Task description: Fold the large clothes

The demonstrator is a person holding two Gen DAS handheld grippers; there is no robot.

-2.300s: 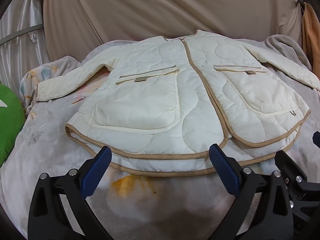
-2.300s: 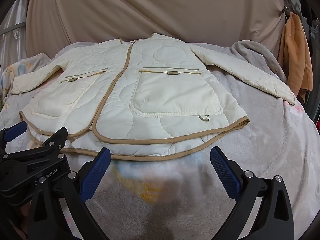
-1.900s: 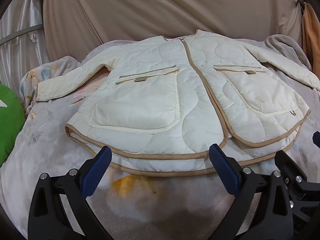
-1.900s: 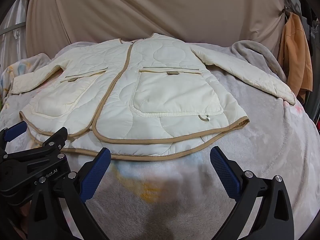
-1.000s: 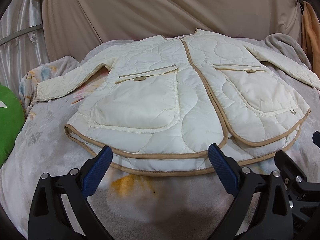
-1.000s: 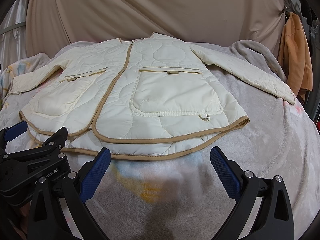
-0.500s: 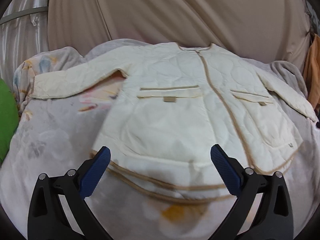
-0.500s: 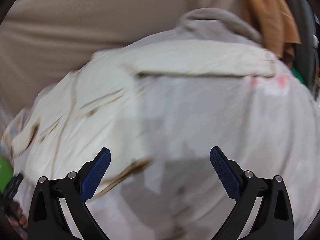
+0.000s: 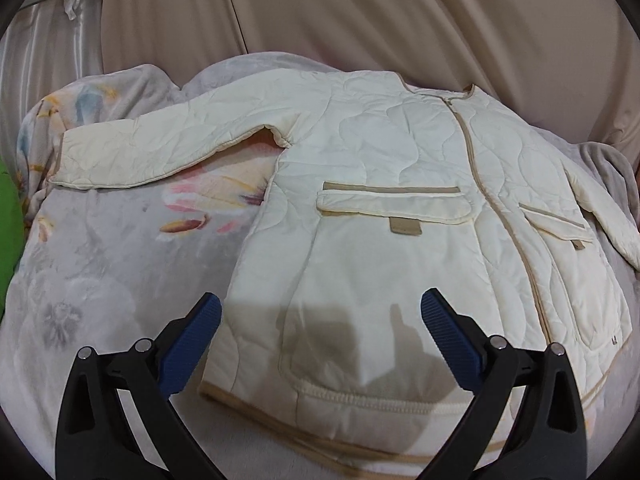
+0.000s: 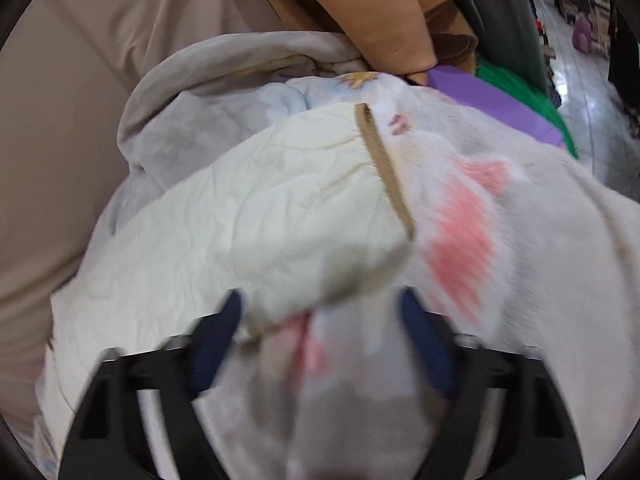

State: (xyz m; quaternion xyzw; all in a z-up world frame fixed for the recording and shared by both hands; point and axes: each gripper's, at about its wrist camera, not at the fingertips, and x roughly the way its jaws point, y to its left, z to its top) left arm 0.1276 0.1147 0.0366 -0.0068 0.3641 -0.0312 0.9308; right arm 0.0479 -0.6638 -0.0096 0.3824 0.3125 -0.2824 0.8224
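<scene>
A cream quilted jacket point(image 9: 400, 184) with tan trim lies flat and front up on a grey floral blanket point(image 9: 100, 260). Its left sleeve point(image 9: 160, 148) stretches out to the left. My left gripper point(image 9: 320, 320) is open and hovers over the jacket's lower left panel, just above the hem, with nothing gripped. In the blurred right wrist view the end of the right sleeve point(image 10: 280, 216) with its tan cuff binding point(image 10: 384, 168) lies just ahead. My right gripper point(image 10: 320, 308) has its jaws closing, with the cuff's near corner between the fingertips. The pads do not press on it.
A beige drape point(image 9: 360, 20) hangs behind the bed. Something green point(image 9: 8, 200) shows at the left edge. Beyond the right sleeve hang an orange garment point(image 10: 380, 8) and purple and green things point(image 10: 500, 100), where the blanket falls away.
The left gripper has moved in over the jacket's left panel. The right gripper has swung right and rolled, from the hem to the right sleeve's cuff, and its jaws have narrowed.
</scene>
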